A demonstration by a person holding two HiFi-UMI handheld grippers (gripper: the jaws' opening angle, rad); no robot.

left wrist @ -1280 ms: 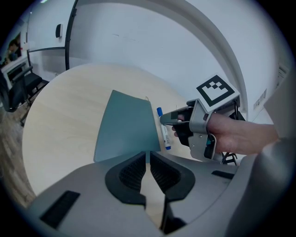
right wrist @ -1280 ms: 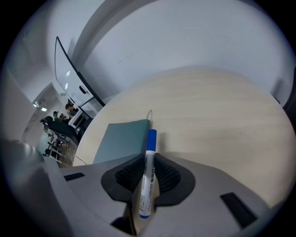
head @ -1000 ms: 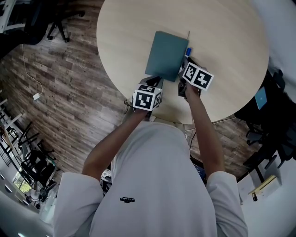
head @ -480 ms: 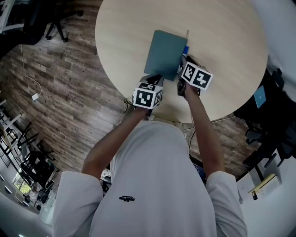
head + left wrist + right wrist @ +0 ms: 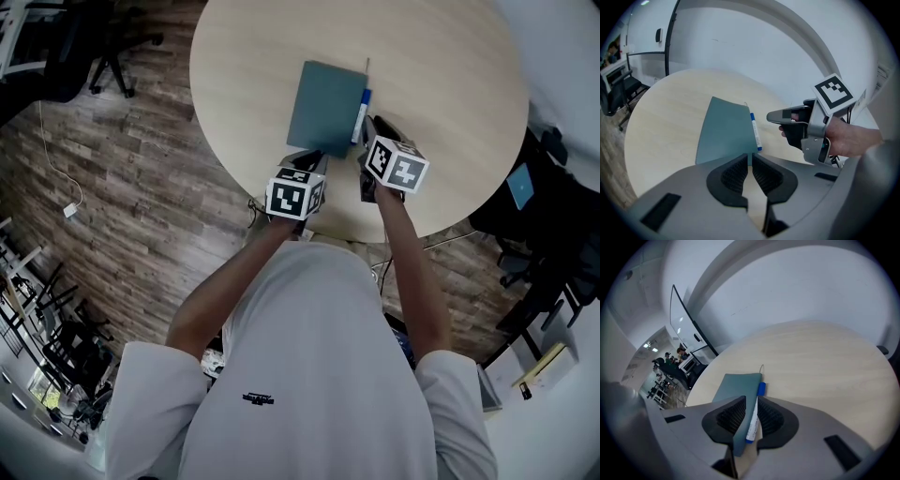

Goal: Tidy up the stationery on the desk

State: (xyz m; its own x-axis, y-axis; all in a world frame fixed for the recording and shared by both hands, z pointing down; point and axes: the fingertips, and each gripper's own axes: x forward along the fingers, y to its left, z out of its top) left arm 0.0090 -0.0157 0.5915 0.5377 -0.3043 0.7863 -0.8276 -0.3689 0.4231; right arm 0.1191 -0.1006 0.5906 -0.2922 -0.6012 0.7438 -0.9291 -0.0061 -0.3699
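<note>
A teal notebook (image 5: pixel 323 108) lies on the round wooden table (image 5: pixel 441 75). A white pen with a blue cap (image 5: pixel 360 114) rests on the table along the notebook's right edge. My left gripper (image 5: pixel 314 157) is shut on the notebook's near edge; in the left gripper view the thin edge (image 5: pixel 750 158) sits pinched between the pads. My right gripper (image 5: pixel 370 131) hovers just behind the pen's near end, jaws slightly apart. In the right gripper view the pen (image 5: pixel 754 416) and the notebook's corner (image 5: pixel 736 385) show through the gap, untouched. The left gripper view shows the right gripper (image 5: pixel 771 117) apart from the pen (image 5: pixel 755 132).
The table's near edge runs just under both grippers. Office chairs (image 5: pixel 103 37) stand on the wood floor at the upper left, and a white cable (image 5: pixel 66 169) trails there. A dark chair with a blue item (image 5: pixel 525 197) stands at the right.
My right gripper has drawn back toward me off the pen, which now lies uncovered beside the notebook. The left gripper keeps its hold on the notebook's near edge.
</note>
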